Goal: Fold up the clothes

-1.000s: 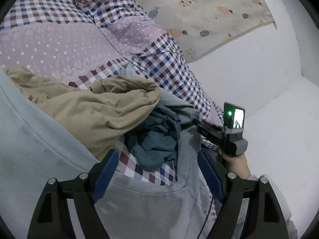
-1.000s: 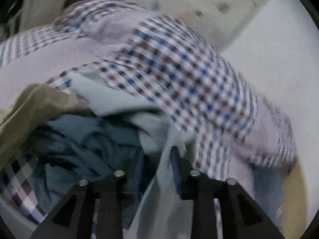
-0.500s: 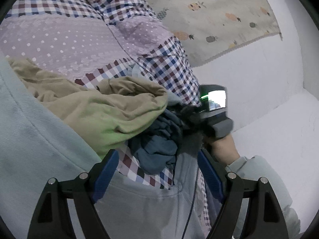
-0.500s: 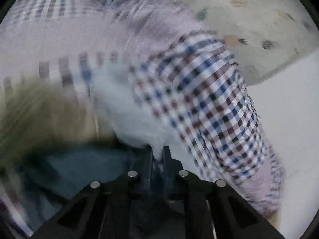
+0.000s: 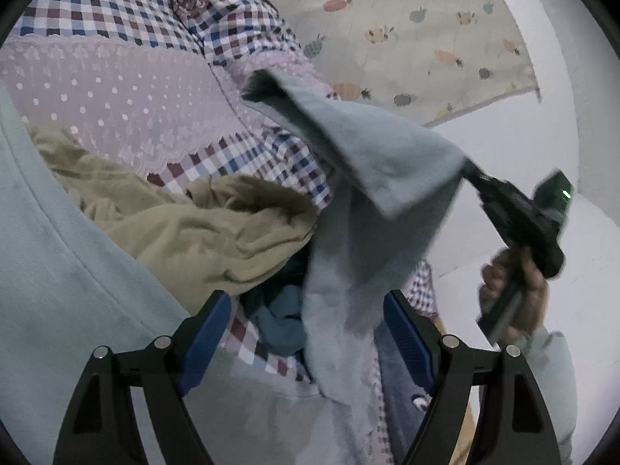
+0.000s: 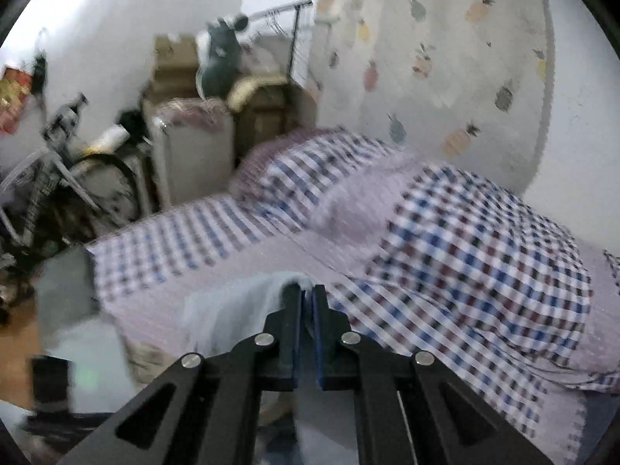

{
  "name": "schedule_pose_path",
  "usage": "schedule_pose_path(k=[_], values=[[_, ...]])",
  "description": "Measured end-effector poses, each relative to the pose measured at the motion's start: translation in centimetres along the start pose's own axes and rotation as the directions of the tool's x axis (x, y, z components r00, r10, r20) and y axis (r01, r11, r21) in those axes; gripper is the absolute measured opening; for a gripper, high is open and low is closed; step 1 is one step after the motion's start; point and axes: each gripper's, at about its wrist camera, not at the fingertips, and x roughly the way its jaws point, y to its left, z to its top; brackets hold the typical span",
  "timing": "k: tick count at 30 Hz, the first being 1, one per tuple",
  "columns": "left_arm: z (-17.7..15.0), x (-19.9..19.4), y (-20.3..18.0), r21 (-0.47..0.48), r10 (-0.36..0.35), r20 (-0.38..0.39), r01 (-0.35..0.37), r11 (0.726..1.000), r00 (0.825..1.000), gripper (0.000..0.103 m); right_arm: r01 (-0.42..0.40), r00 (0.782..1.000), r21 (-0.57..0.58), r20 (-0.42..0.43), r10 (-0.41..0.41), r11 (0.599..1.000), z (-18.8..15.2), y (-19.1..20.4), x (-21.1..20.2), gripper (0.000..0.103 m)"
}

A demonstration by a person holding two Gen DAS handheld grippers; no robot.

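Above the checked and dotted pink quilt (image 5: 116,89), the right gripper (image 6: 306,294) has its fingers clamped on an edge of a pale blue fleece garment (image 5: 379,178), which hangs at two o'clock in the left wrist view. The left gripper (image 5: 306,333) stands wide apart, holding nothing. At nine o'clock a crumpled khaki garment (image 5: 201,228) and a bunched dark blue cloth (image 5: 283,321) lie unfolded, so no neat fold shows and several pieces are loose.

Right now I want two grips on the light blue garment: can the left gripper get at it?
Probably yes: the light blue garment hangs between the open left gripper fingers, nothing blocking.
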Motion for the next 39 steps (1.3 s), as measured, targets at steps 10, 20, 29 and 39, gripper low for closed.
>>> schedule_pose_path(k=[10, 20, 29, 39], values=[[1.4, -1.8, 0.4, -0.037, -0.046, 0.098, 0.050, 0.998, 0.994, 0.084, 0.053, 0.991, -0.042, -0.123, -0.058, 0.998, 0.2, 4.6, 6.6, 0.022], [2.0, -2.0, 1.9, -0.093, -0.023, 0.099, 0.033, 0.995, 0.995, 0.084, 0.017, 0.975, 0.186, -0.219, 0.025, 0.982, -7.4, 5.0, 9.5, 0.053], [2.3, -2.8, 2.4, -0.117, -0.031, 0.107, 0.043, 0.992, 0.994, 0.084, 0.016, 0.947, 0.337, -0.307, 0.094, 0.941, -14.0, 5.3, 12.1, 0.053], [2.6, -2.8, 3.1, -0.139, -0.025, 0.115, 0.041, 0.989, 0.993, 0.084, -0.079, 0.932, 0.233, -0.328, 0.154, 0.969, -7.9, 8.3, 16.5, 0.006]])
